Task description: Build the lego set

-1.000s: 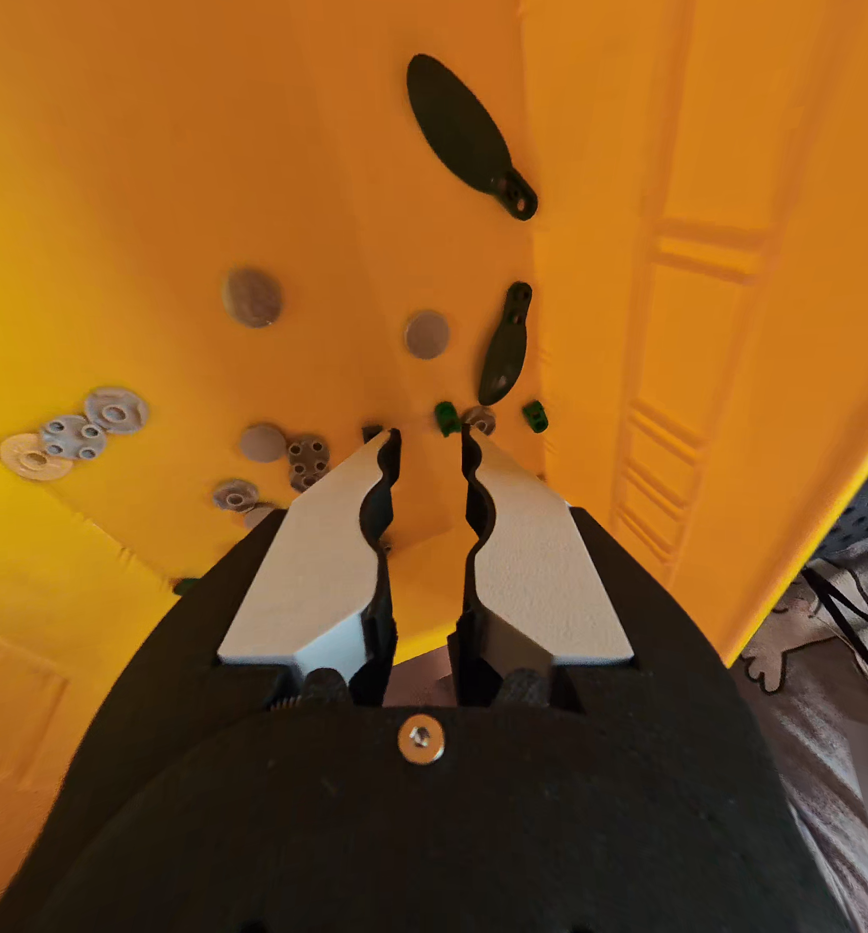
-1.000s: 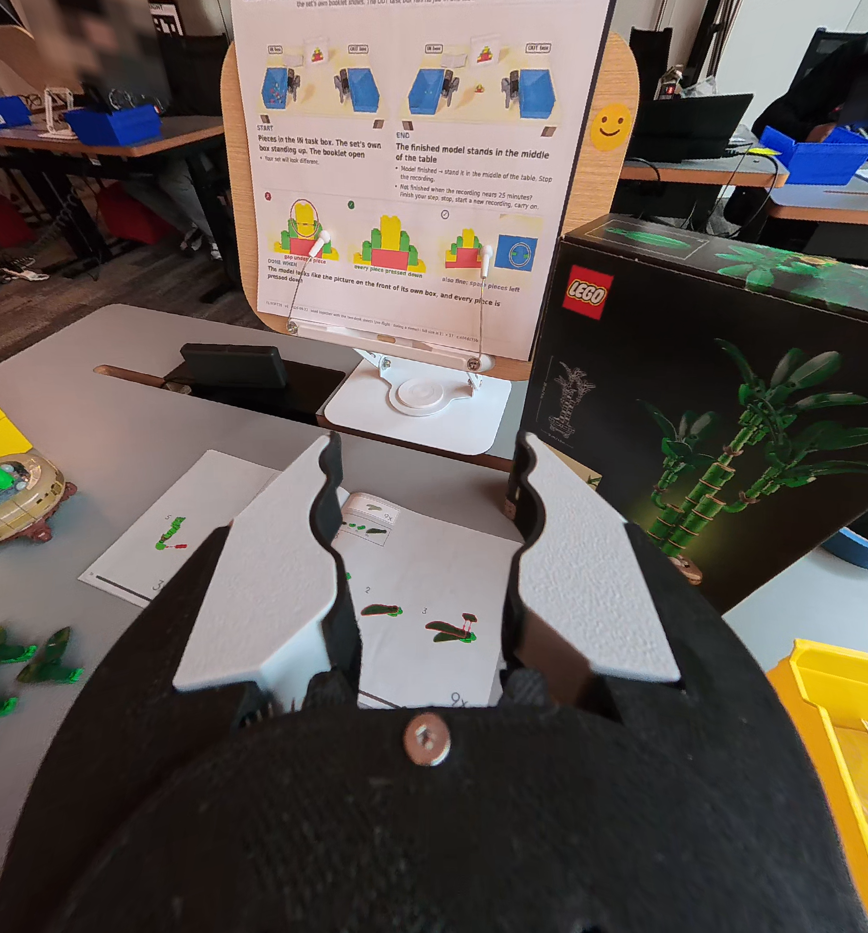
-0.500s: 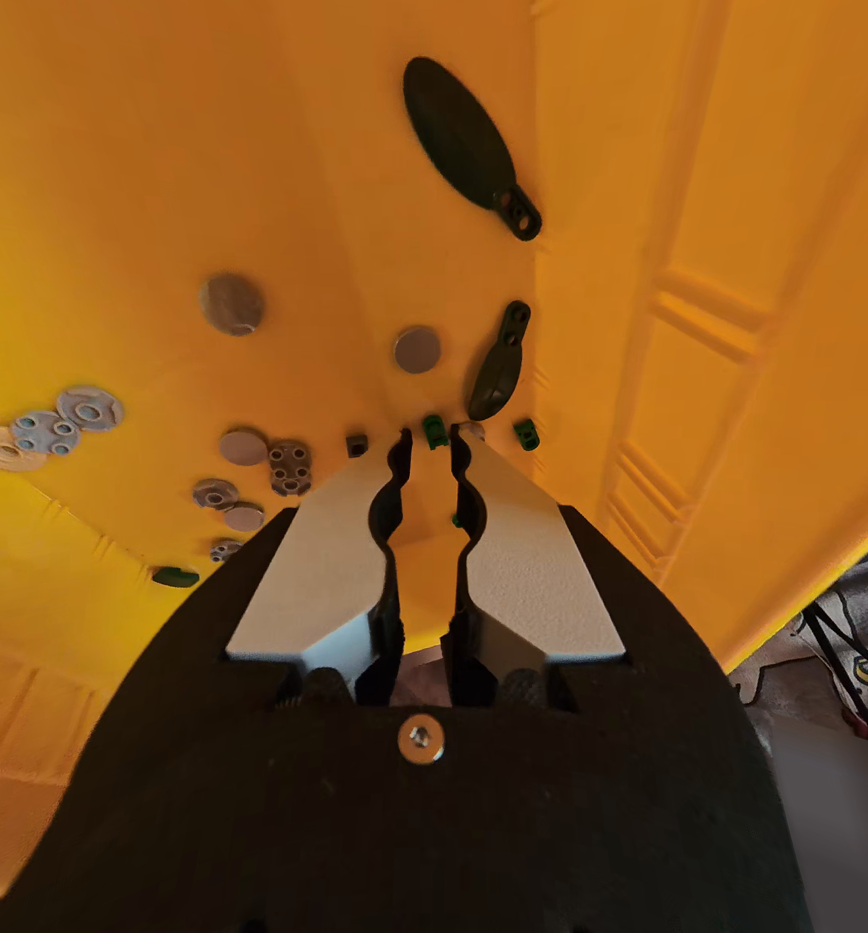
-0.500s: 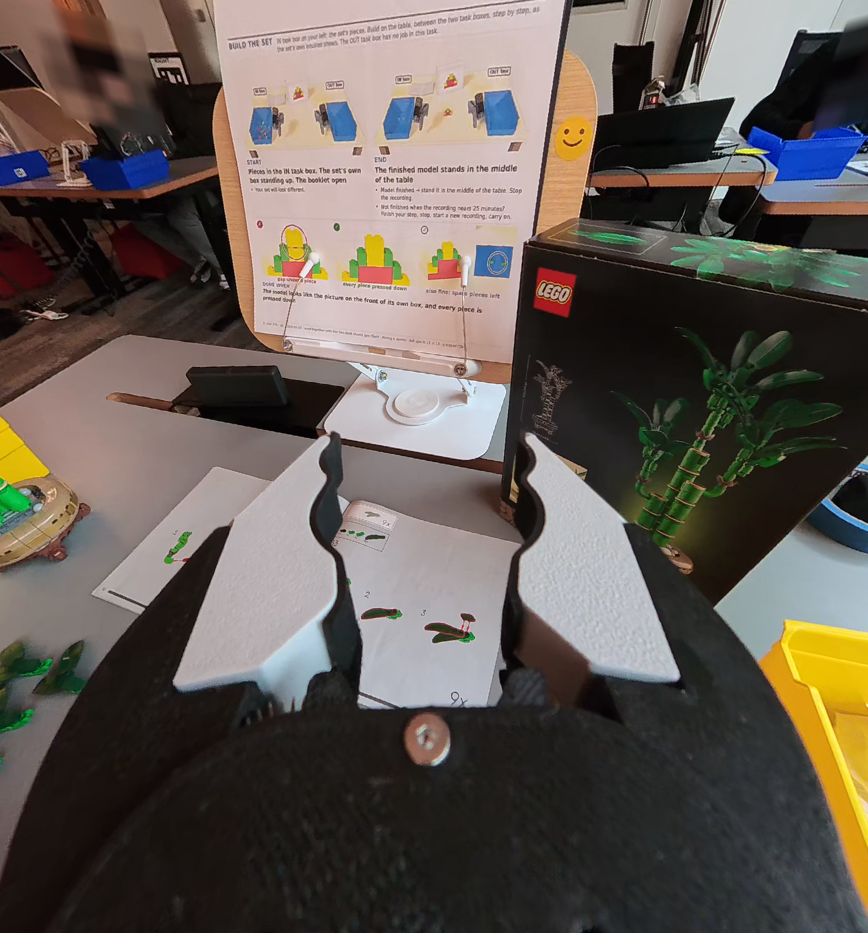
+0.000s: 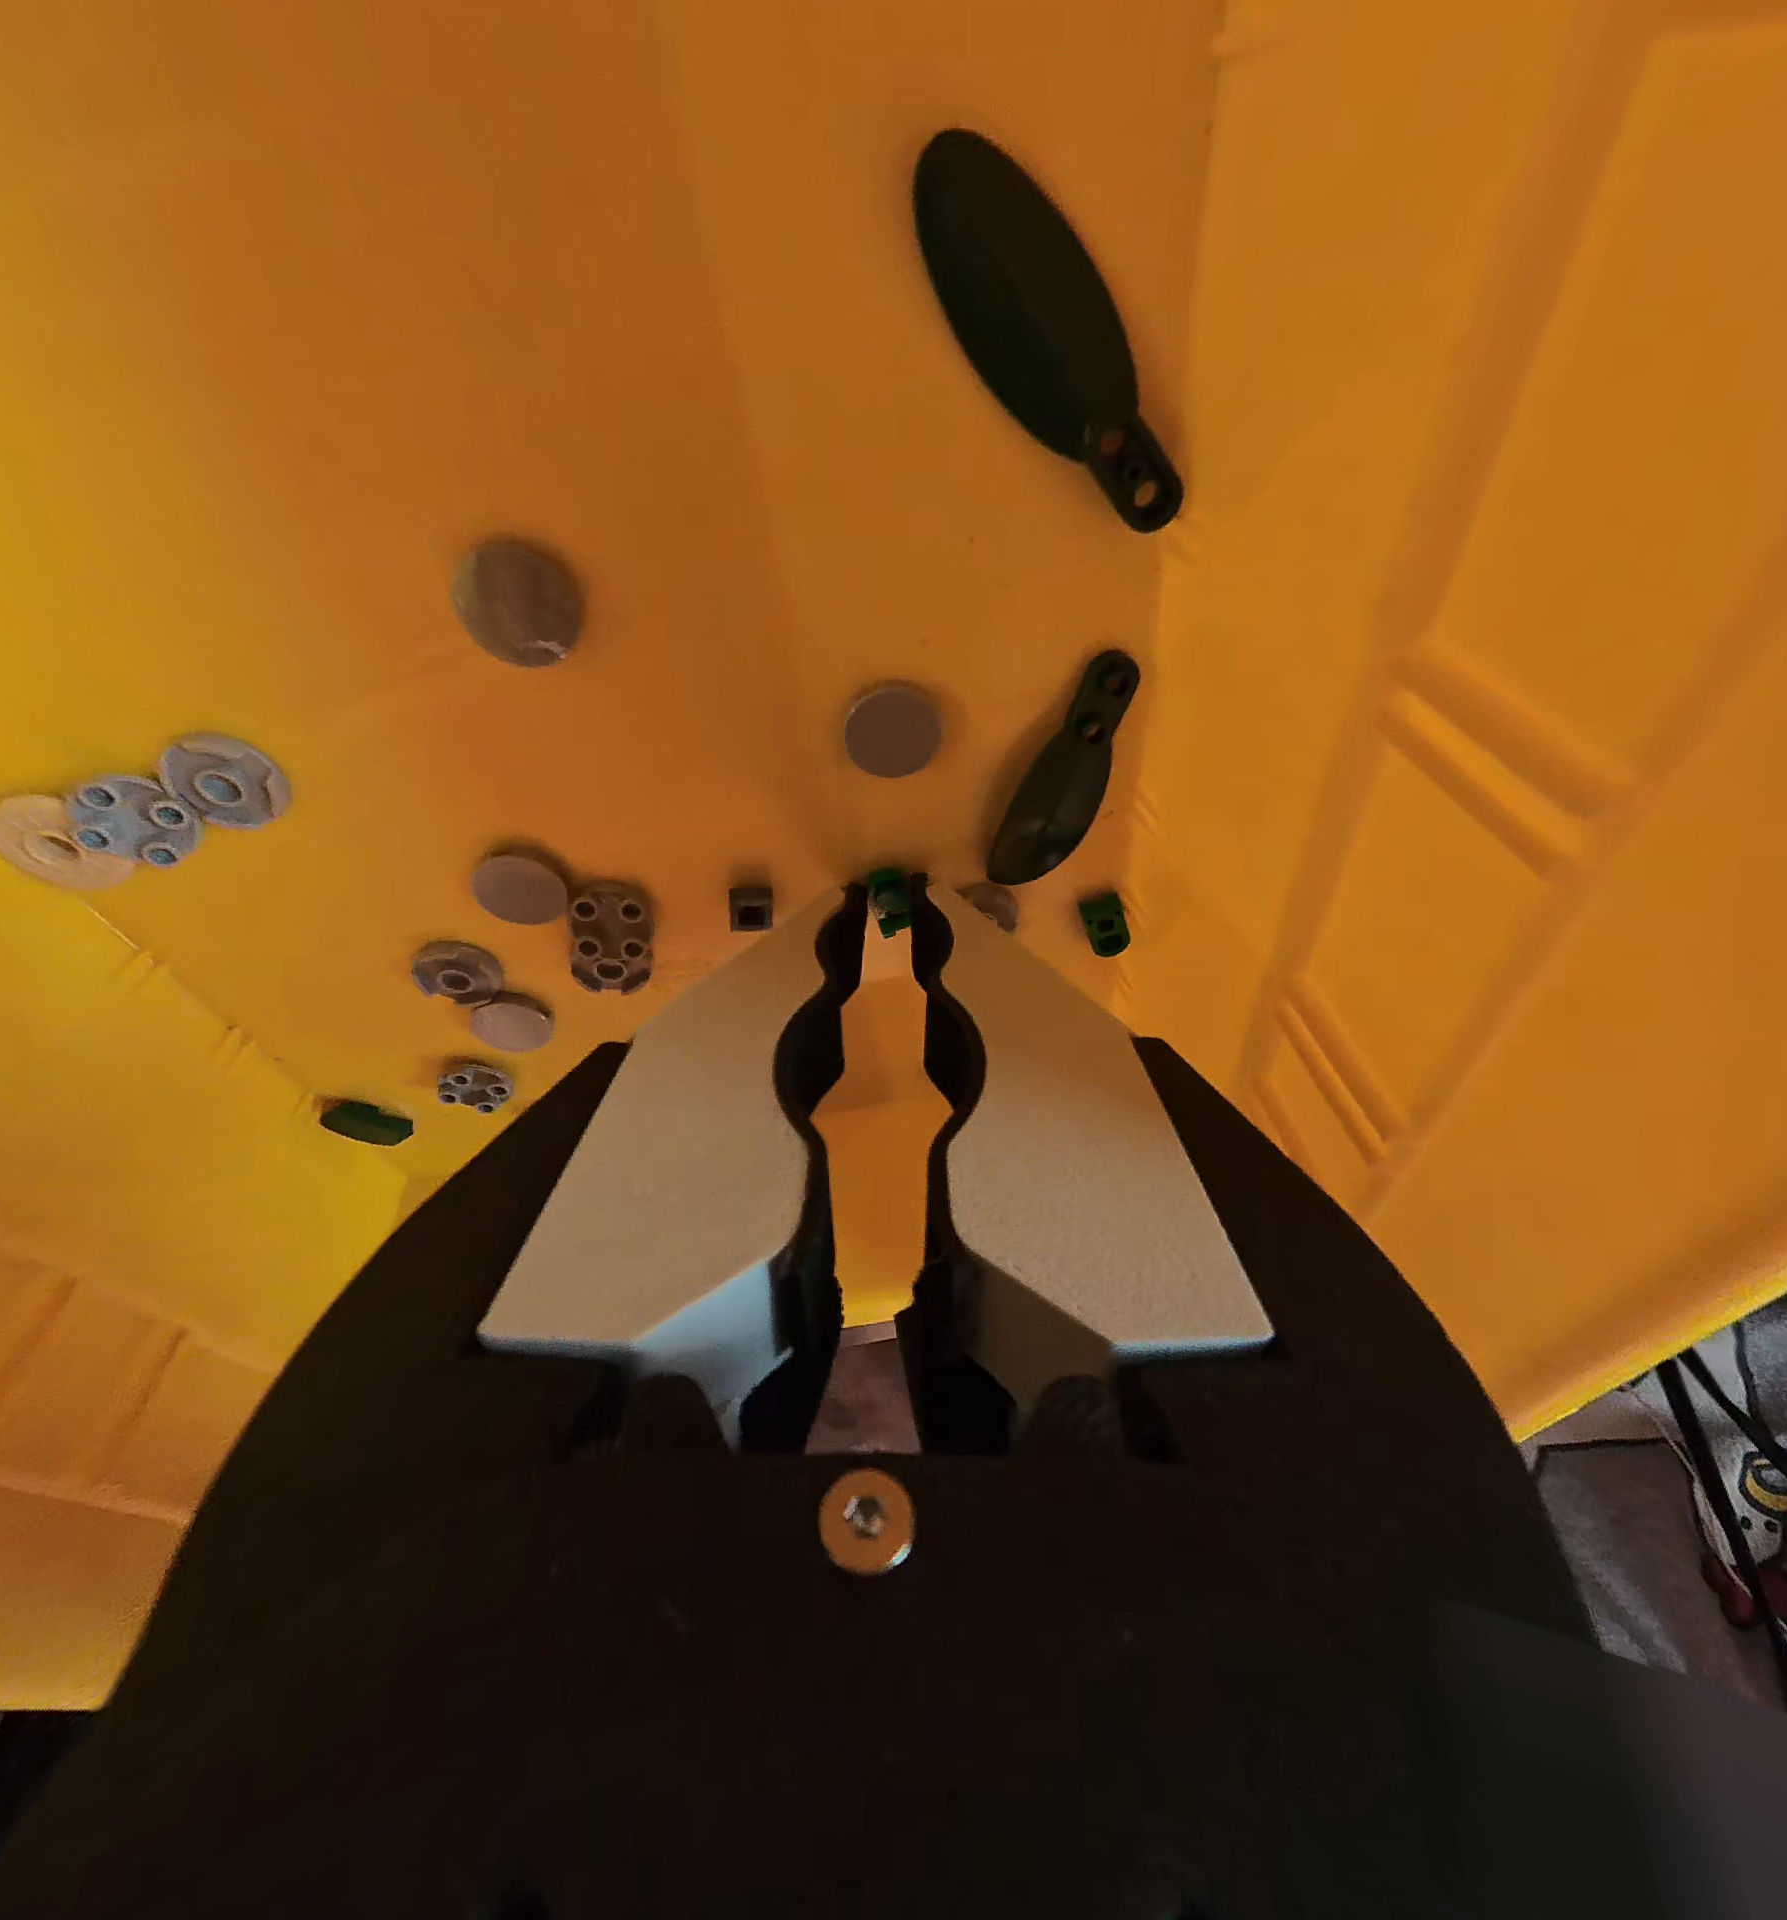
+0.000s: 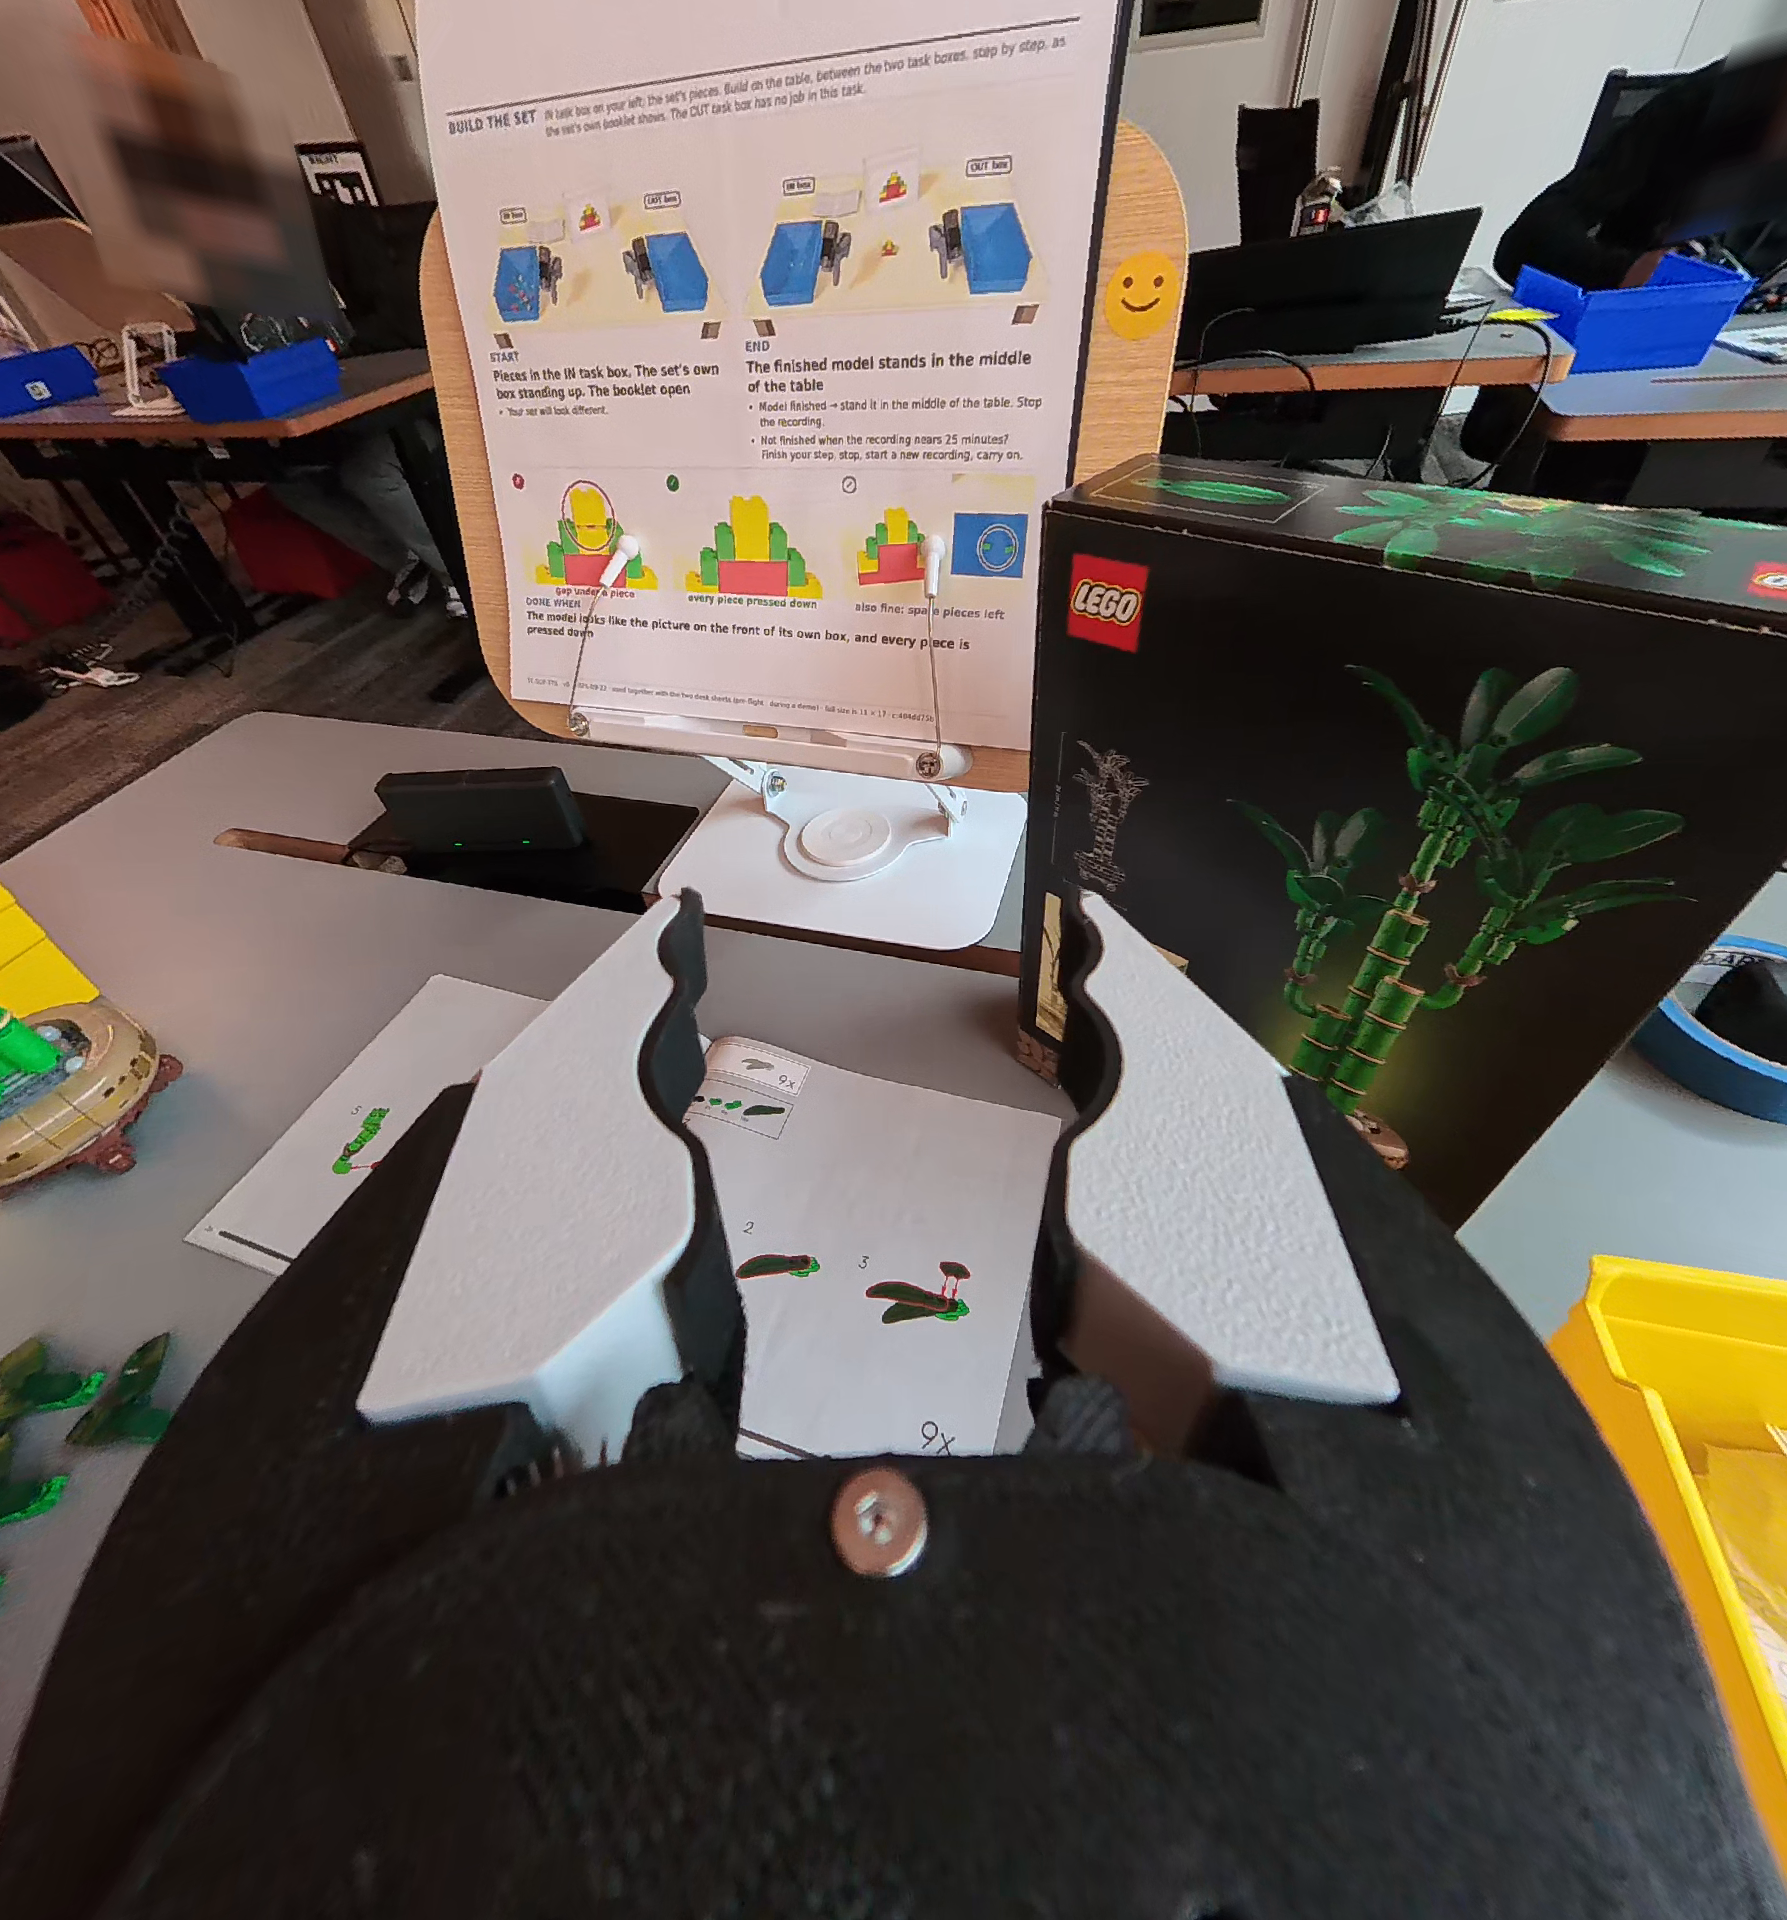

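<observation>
Pinching, by the look of it, a small green clip (image 5: 890, 902) between the nearly closed tips of the left hand-held gripper (image 5: 886, 916), down at the floor of the yellow bin (image 5: 1491, 520). Sitting dead ahead of the fingers, at frame centre, with the clip's short body lying across the gap, so needing only a straight lift out. Leaving a second green clip (image 5: 1104, 923) just to the right, a small dark leaf (image 5: 1060, 779) above it pointing up and right, and a bigger dark leaf (image 5: 1024, 312) at upper centre. Scattering grey discs (image 5: 891, 729) and round plates across the left half.

Hovering with the right hand-held gripper (image 6: 881, 920) wide apart and holding nothing, over the open booklet (image 6: 868, 1195) lying flat on the bench (image 6: 245, 935). Being the farther of the two from the parts bin, judging from its own view.

Standing upright at right, the lego box (image 6: 1388, 831), showing a bamboo plant and a red logo patch (image 6: 1105, 603) at its upper left corner. Propping a printed instruction sheet (image 6: 764, 364) on a stand at top centre, carrying pictures and lines of text. Showing the part-built model (image 6: 27, 1070) at the left edge, loose green leaves (image 6: 37, 1392) at lower left, and another yellow bin (image 6: 1647, 1351) at lower right.
</observation>
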Motion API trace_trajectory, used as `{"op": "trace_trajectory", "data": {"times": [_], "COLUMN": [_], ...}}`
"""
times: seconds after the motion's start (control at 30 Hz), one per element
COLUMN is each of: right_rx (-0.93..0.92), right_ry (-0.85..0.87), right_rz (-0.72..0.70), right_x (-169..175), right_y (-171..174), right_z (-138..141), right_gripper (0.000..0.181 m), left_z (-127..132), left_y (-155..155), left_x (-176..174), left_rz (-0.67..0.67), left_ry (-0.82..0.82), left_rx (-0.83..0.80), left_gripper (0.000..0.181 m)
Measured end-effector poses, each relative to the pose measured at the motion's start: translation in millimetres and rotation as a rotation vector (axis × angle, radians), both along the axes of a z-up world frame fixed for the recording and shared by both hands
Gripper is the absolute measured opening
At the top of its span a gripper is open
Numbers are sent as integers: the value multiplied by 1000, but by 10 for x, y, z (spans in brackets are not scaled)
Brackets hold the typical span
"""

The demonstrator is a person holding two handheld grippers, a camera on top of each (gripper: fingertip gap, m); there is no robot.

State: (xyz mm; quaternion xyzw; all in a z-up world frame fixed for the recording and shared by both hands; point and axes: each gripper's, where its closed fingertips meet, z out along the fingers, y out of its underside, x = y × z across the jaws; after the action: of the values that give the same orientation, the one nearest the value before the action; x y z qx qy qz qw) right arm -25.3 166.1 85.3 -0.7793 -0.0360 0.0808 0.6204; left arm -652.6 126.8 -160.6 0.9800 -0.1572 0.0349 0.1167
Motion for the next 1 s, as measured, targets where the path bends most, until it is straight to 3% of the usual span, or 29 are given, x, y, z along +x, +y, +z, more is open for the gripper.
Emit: {"op": "trace_trajectory", "data": {"times": [0.23, 0.37, 0.57, 0.7, 0.77, 0.83, 0.9, 1.0], "right_rx": [-3, -9, -10, -6, -4, -2, -5, -6], "right_ry": [8, 4, 2, 9, 13, 13, 7, -12], "right_rz": [0, 3, 2, 0, 0, 0, 5, 10], "right_x": [14, 5, 12, 38, 44, 41, 21, -17], "right_y": [7, 20, 25, 21, 19, 20, 20, 29], "right_z": [-14, -33, -36, -33, -28, -22, -21, -9], "right_gripper": [67, 67, 67, 67, 67, 67, 67, 67], "left_z": [19, 248, 1155, 2152, 2761, 3139, 3233, 2967], "left_y": [-59, -109, 52, 90, 9, -214, -550, -1079], "left_x": [-78, -228, -563, -594, -234, 358, 1160, 2306], "left_rz": [-12, 29, 213, 283, 198, -18, -343, -735], "left_ry": [23, 10, -47, -142, -340, -527, -724, -970], "left_rx": [-27, 56, 558, 1058, 1321, 1454, 1442, 1207], "left_gripper": [6, 5, 6, 6, 6, 6, 5, 6]}}
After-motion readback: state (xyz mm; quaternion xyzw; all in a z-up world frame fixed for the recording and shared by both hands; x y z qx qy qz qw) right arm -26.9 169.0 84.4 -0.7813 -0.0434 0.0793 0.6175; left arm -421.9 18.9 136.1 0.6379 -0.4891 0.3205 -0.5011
